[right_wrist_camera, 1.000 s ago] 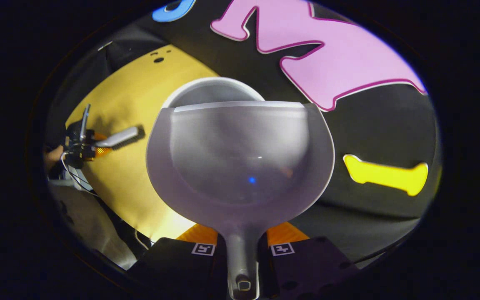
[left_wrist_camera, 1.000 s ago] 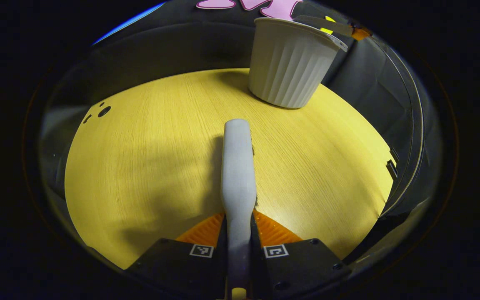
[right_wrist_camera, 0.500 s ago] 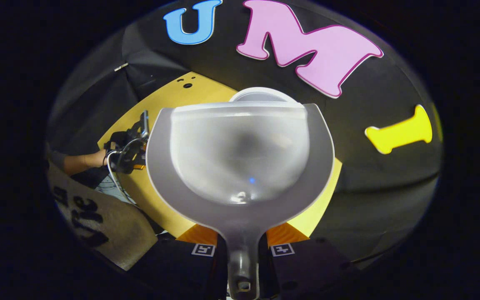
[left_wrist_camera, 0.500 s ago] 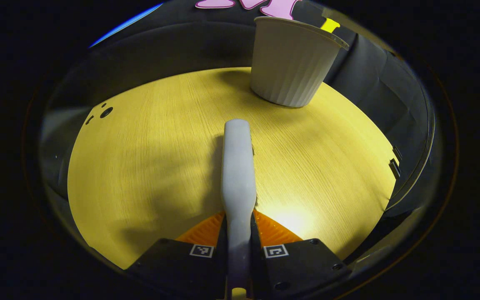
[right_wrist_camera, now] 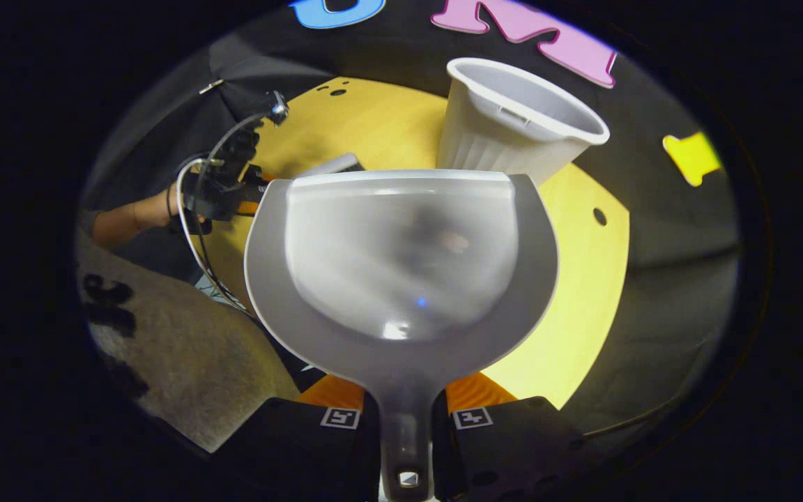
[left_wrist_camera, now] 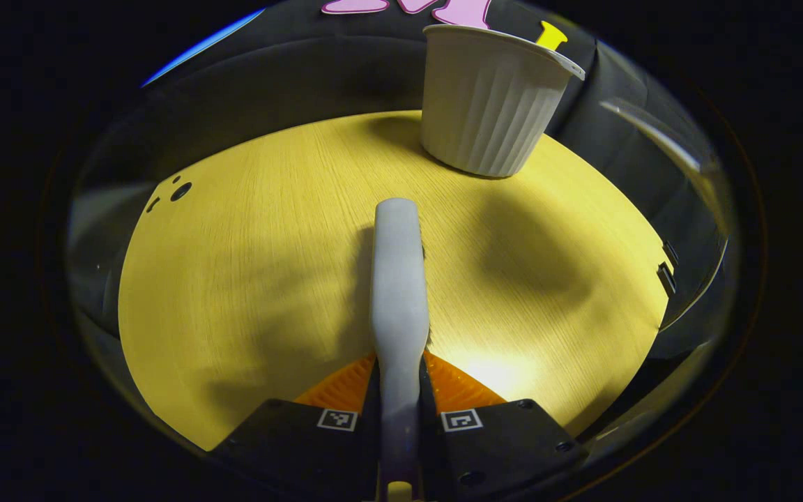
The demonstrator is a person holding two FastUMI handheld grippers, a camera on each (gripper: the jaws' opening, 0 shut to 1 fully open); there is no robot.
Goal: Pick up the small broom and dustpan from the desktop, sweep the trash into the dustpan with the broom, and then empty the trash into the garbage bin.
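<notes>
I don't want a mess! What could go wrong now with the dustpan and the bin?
1. The bin is light-looking and tapers to a narrow base; the dustpan, held up near it by the right tool, might knock it over.
2. The broom sticks out from the left tool over the table toward the bin and could bump it.

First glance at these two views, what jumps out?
In the right gripper view the pale dustpan looms large, its handle clamped in the right gripper, with the ribbed garbage bin standing upright on the yellow desktop just beyond its front edge. In the left gripper view the left gripper holds the broom above the desktop.
</notes>
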